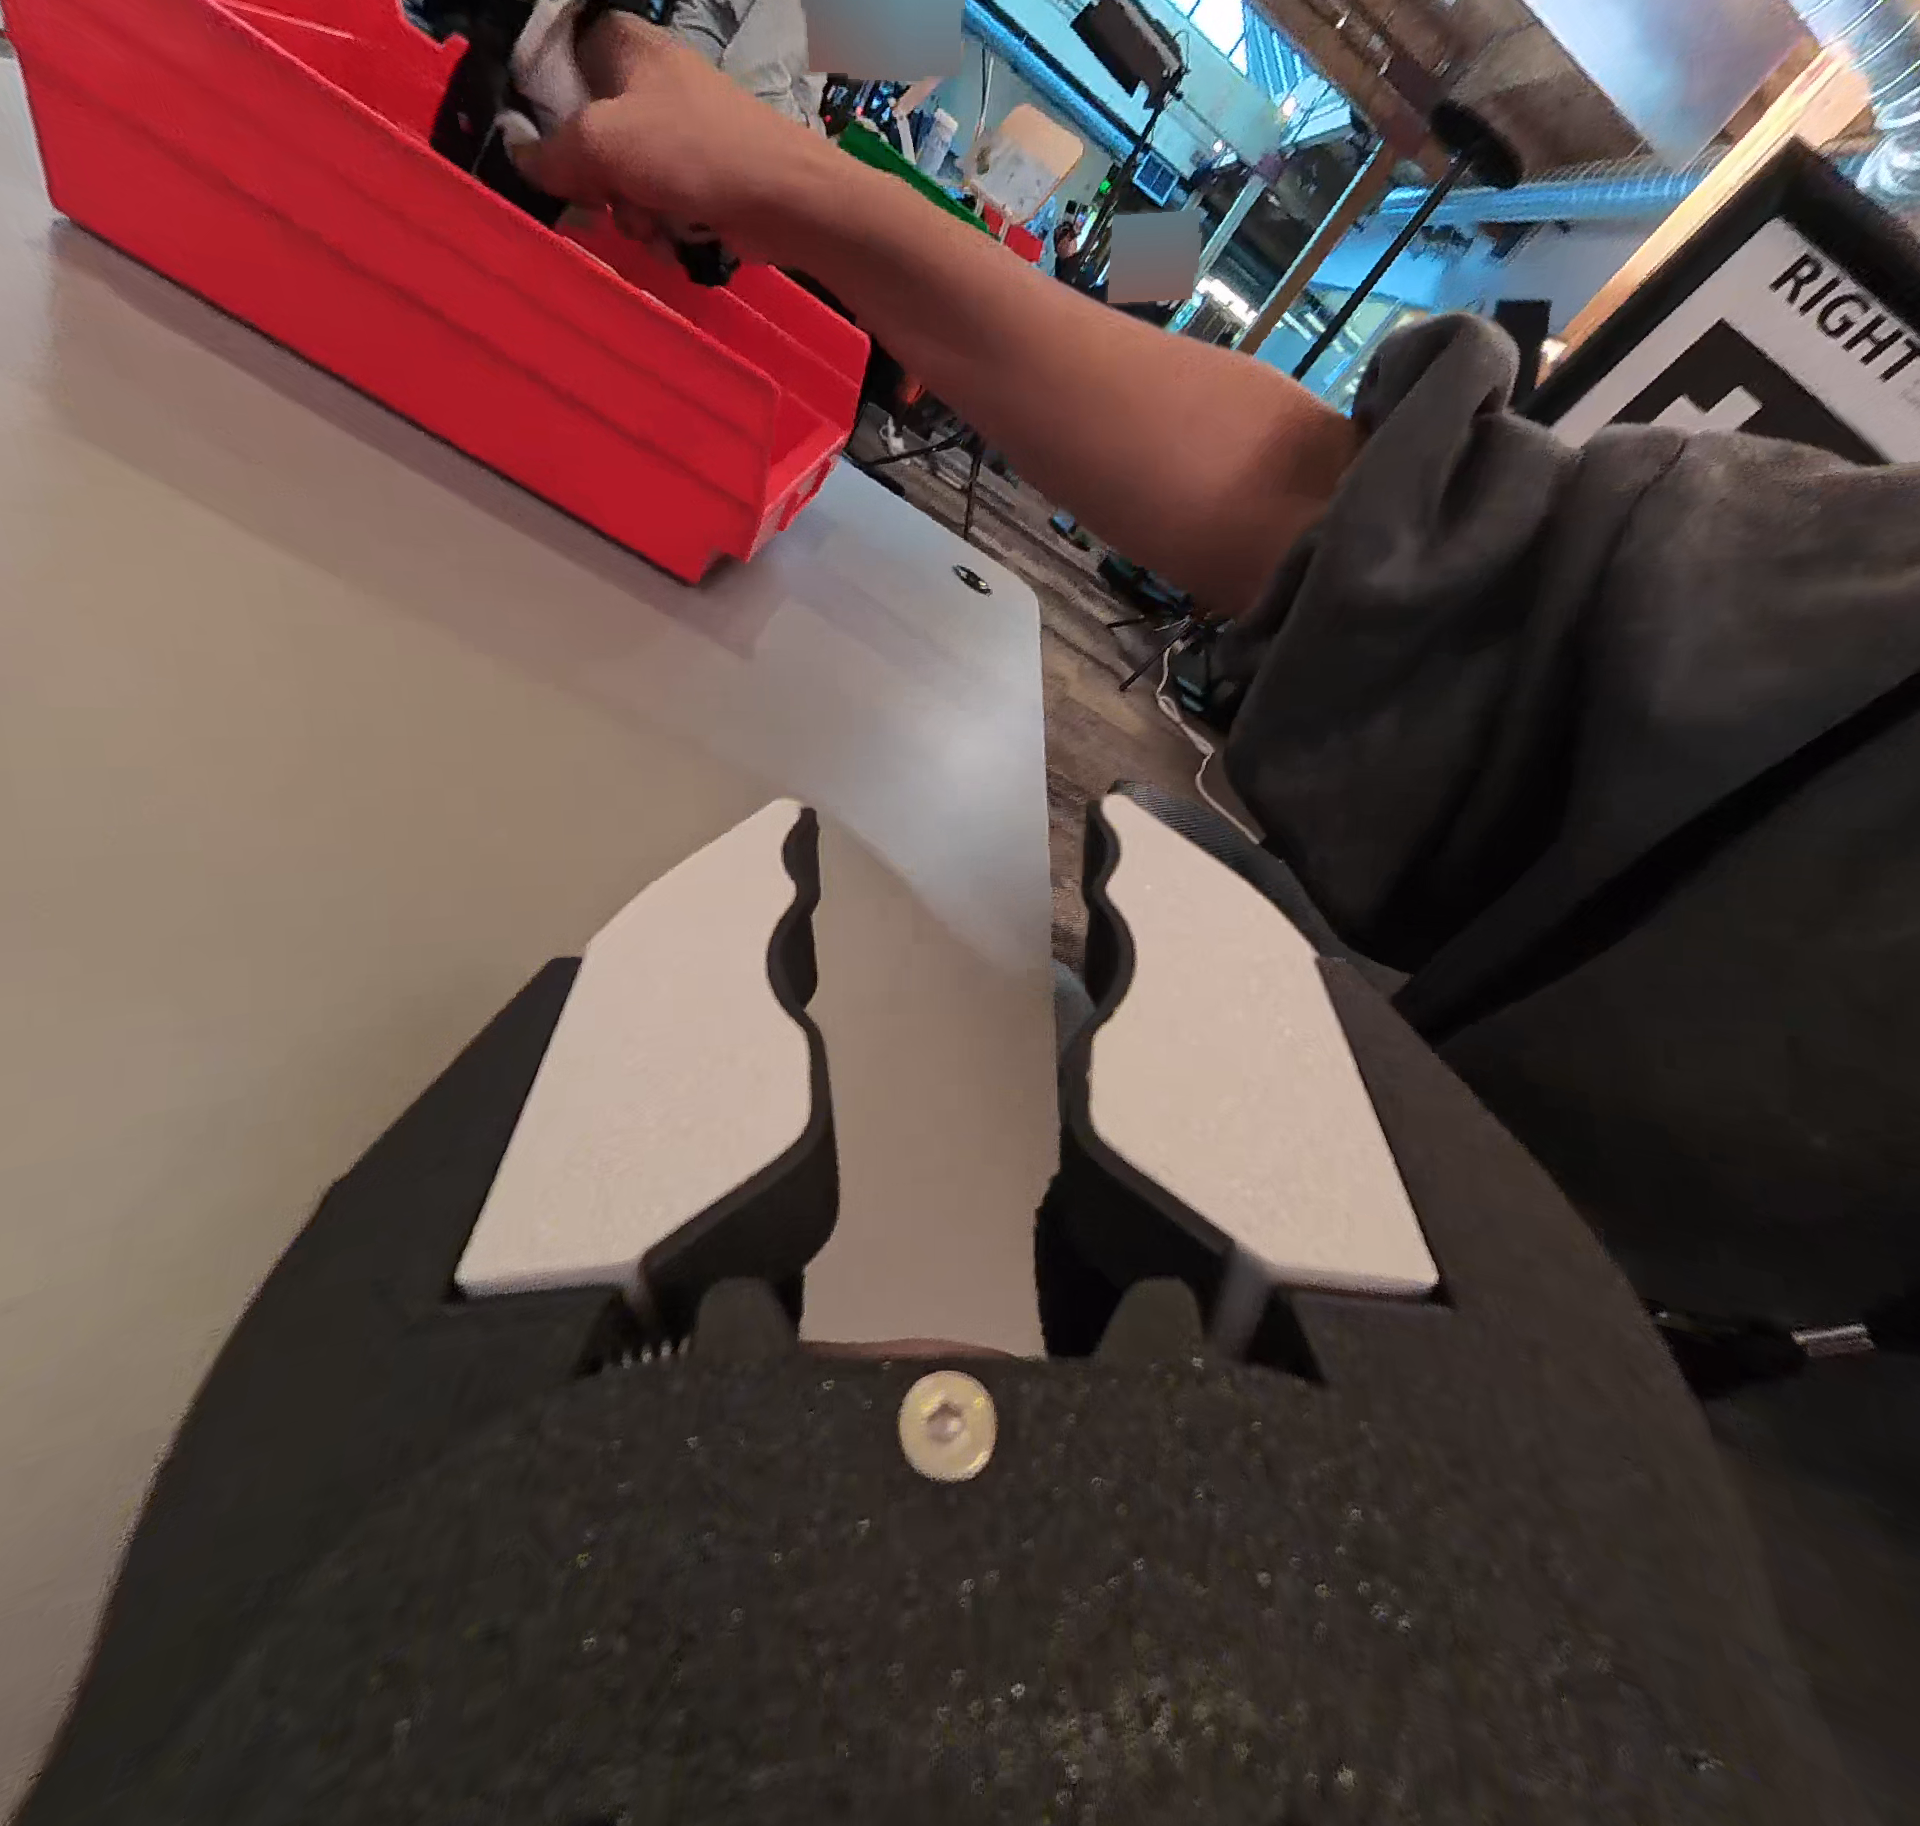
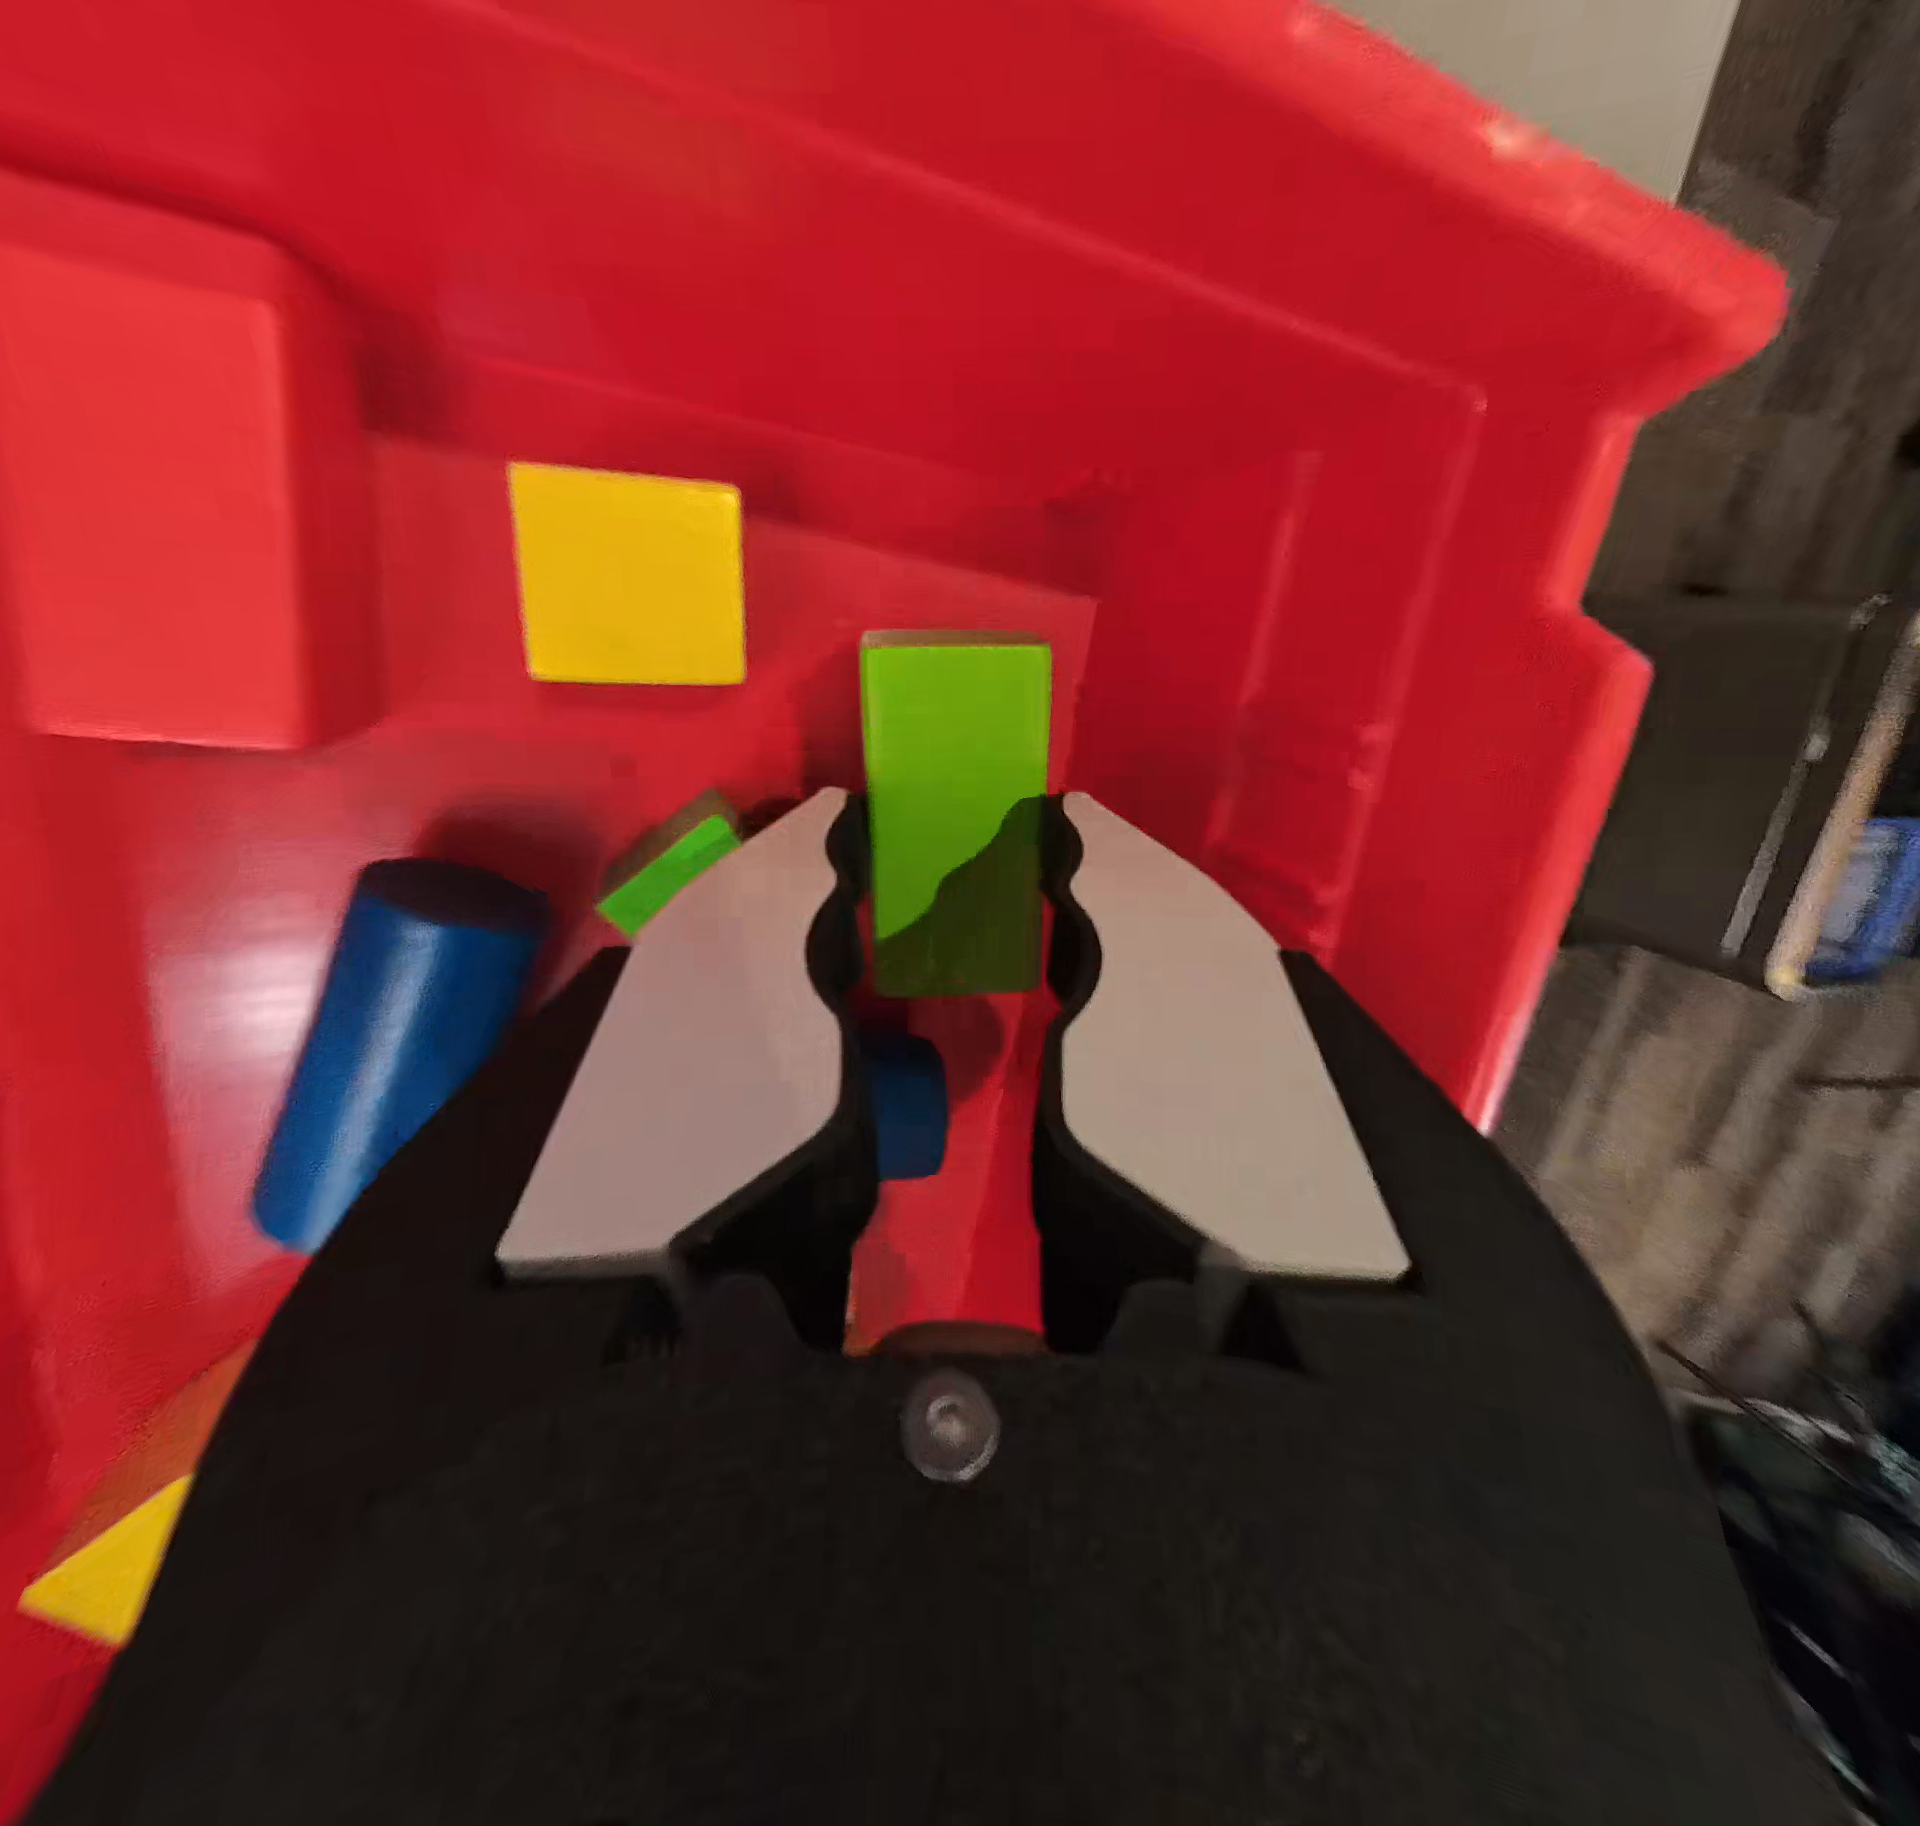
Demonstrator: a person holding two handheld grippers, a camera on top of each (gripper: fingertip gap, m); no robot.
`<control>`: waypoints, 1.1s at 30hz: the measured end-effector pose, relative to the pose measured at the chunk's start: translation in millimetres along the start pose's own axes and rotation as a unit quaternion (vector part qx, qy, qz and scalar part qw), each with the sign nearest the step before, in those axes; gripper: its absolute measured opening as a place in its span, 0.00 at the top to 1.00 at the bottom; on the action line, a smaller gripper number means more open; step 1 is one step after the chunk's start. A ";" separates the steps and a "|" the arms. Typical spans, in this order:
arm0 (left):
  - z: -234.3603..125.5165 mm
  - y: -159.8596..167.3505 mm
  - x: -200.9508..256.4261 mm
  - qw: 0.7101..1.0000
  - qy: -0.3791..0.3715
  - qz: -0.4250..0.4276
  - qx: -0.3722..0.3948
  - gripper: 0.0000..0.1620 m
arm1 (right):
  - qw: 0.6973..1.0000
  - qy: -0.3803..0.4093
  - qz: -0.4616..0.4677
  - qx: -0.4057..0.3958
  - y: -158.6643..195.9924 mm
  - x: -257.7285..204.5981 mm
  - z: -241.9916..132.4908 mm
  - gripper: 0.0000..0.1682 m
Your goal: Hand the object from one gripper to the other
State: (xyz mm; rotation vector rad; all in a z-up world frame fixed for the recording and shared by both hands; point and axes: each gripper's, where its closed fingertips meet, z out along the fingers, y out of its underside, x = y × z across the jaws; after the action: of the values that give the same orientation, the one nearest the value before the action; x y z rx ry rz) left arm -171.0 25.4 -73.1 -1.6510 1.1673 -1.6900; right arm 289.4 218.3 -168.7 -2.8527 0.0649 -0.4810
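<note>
We're clamping the right tongs on the bright green rectangular wooden block inside the red plastic bin, while the left tongs are waiting apart, empty, over the bench edge for the handover.

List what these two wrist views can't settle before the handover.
- Right wrist view: right gripper flanks the green block; motion blur hides whether the pads touch it.
- Right wrist view: small blue piece mostly hidden by a finger; shape unclear.
- Right wrist view: yellow piece cut off by gripper body and frame edge.
- Left wrist view: the person's hand and red bin wall hide the right gripper's fingers.
- Left wrist view: left gripper open, empty.
</note>
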 end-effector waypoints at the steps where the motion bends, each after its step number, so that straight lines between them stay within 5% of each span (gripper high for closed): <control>1: -0.7 0.3 0.2 1.000 0.004 -0.006 0.001 0.70 | 1.000 0.014 -0.005 -0.012 1.0 3.8 4.2 0.81; 24: 11.1 10.0 2.9 0.999 -0.006 0.009 -0.036 0.70 | 0.999 0.006 0.047 0.013 1.4 6.1 7.8 0.78; 29: 5.9 9.3 -1.1 0.999 -0.021 0.015 -0.031 0.70 | 0.986 0.027 0.030 0.162 -21.9 11.8 -76.1 0.76; 33: -1.9 2.8 -15.6 0.998 -0.061 0.018 -0.016 0.69 | 0.925 -0.053 0.038 0.373 2.6 -26.8 -192.4 0.76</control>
State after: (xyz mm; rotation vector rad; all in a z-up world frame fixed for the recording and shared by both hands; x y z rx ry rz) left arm -171.3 37.4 -83.6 -1.7169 1.1635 -1.5323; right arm 200.9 172.9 -1.8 -2.1091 -0.0242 -0.2531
